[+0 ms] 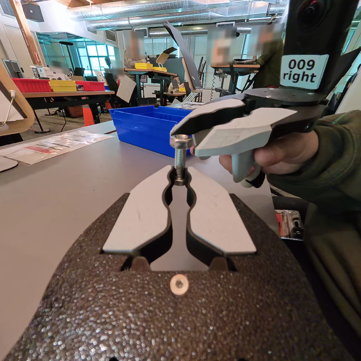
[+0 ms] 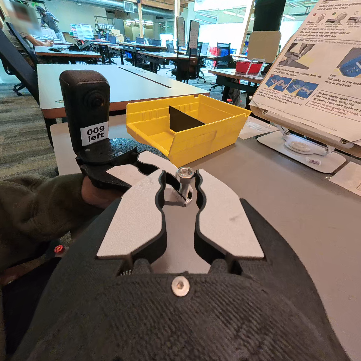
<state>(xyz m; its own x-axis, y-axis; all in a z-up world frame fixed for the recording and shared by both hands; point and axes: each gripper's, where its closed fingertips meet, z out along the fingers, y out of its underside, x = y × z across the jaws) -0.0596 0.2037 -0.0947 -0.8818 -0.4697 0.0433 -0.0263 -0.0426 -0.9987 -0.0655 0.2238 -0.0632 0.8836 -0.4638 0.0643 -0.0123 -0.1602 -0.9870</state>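
Note:
A silver bolt stands upright above the grey table, with a hex nut on its top end. My left gripper is shut on the bolt's shaft just above its head. My right gripper comes in from the right at nut height. Its jaws stand on either side of the nut with a small gap on one side, so it is open. The bolt and the left gripper also show in the right wrist view. A hand in a green sleeve holds each gripper.
A blue bin stands just behind the bolt in the left wrist view. A yellow bin with a black divider stands beyond the grippers. An instruction sheet on a white stand is at the right. A laminated sheet lies at the left. My left and right fingertips are right by each other.

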